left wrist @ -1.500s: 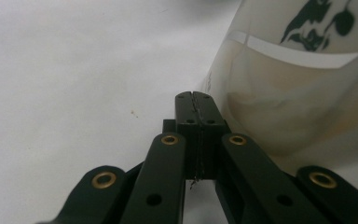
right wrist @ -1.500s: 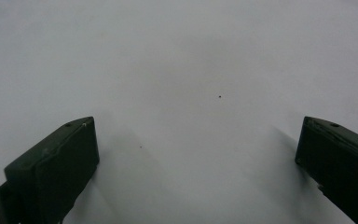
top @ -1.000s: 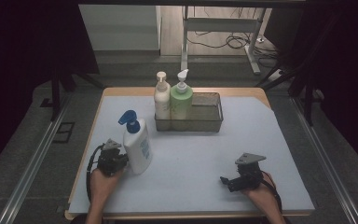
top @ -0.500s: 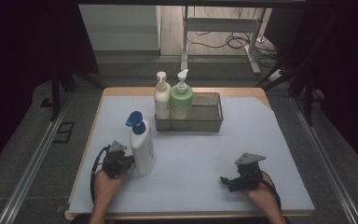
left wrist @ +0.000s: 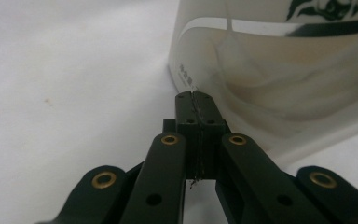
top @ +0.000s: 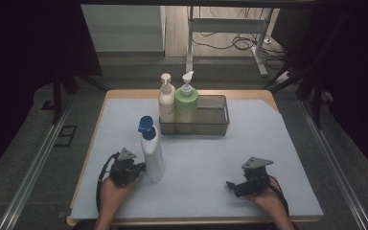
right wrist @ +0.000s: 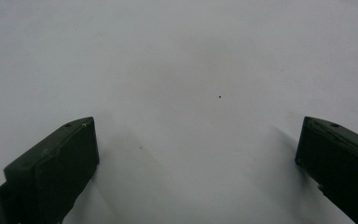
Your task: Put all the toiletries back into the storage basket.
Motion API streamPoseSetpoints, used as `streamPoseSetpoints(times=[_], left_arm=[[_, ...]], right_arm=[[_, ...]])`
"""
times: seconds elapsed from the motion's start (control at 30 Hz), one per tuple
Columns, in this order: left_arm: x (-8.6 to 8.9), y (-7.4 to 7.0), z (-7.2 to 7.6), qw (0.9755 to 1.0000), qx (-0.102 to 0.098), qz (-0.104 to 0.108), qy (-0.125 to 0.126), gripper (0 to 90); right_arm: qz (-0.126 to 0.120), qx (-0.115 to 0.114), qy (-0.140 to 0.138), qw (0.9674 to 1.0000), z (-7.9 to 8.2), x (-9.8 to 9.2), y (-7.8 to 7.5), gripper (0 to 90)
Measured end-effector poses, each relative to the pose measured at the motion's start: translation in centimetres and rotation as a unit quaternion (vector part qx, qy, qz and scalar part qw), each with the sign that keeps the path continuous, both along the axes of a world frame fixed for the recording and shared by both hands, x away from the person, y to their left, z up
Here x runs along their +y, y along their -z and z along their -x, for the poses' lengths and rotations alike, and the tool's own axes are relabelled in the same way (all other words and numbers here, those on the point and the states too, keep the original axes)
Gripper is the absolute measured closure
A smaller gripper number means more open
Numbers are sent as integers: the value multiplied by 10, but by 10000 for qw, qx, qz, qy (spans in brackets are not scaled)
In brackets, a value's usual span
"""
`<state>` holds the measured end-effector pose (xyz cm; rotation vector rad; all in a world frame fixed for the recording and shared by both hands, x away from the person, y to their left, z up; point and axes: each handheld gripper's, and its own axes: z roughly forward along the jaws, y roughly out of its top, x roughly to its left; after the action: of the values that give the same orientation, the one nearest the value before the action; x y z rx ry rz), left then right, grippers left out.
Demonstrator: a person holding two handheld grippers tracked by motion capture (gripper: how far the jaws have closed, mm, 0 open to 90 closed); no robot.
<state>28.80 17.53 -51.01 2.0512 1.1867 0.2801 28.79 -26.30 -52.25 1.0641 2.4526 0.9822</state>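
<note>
Three bottles: two in tray, one outside
Left gripper (top: pixel 139 167): jaws together, tips against white bottle's base
White bottle (top: pixel 152 155): blue cap, upright on desk (top: pixel 196 158), near tray's left
Tray (top: pixel 211 125): cream and green bottles stowed left; room remains
Right gripper (top: pixel 235 186): jaws apart, holding nothing
Progress: likely third bottle outstanding

A wooden table (top: pixel 263 94) covered by a pale blue-grey sheet (top: pixel 268 139) is seen beneath the left gripper (top: pixel 135 167) and the right gripper (top: pixel 230 184). Grey carpeted floor (top: pixel 38 191) is spread on both sides of them, and metal rails (top: pixel 33 163) are laid along it. Well beyond the grippers, a lit strip of wooden floor (top: pixel 175 33) is shown, where a white metal stand (top: pixel 220 26) is placed and black cables (top: pixel 235 43) are strewn. Dark curtains (top: pixel 28 43) are hung to either side.
</note>
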Motion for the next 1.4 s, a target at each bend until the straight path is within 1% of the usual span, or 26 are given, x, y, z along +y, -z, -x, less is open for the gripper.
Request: streamPoseSetpoints(times=[0.17,0.37,0.47,0.63,0.87,0.93,0.97,1.03,1.17,1.23,1.27,1.33,1.37,1.4], left_arm=[[-7,0,2,9999,-16,-56,136,896],[-18,0,5,9996,-17,-75,257,896],[-24,1,6,9993,-27,-191,330,896],[-33,1,7,9985,-20,-326,441,895],[-43,2,9,9972,24,-297,687,895],[-45,2,9,9971,40,-271,711,895],[-49,3,10,9965,52,-245,798,895],[-53,4,10,9960,74,-221,857,895],[-65,4,10,9940,0,-276,1055,892],[-71,4,10,9933,-38,-267,1127,892],[-74,4,9,9927,-59,-302,1162,892],[-75,4,9,9925,-58,-330,1178,893],[-74,4,9,9925,-60,-315,1184,891],[-74,4,9,9929,-36,-252,1163,886]], right_arm=[[-13,-9,11,10000,0,0,0,0],[-15,-10,9,10000,0,0,0,0],[-16,-5,4,10000,0,0,0,0],[-14,0,4,10000,0,0,0,0],[-13,-4,7,10000,0,0,0,0],[-14,-7,10,10000,0,0,0,0],[-15,-8,12,10000,0,0,0,0],[-17,-5,11,10000,0,0,0,0],[-15,-5,6,10000,0,0,0,0],[-11,-5,5,10000,0,0,0,0],[-8,-2,1,10000,0,0,0,0],[-8,0,2,10000,0,0,0,0],[-8,1,1,10000,0,0,0,0],[-7,0,1,10000,0,0,0,0]])
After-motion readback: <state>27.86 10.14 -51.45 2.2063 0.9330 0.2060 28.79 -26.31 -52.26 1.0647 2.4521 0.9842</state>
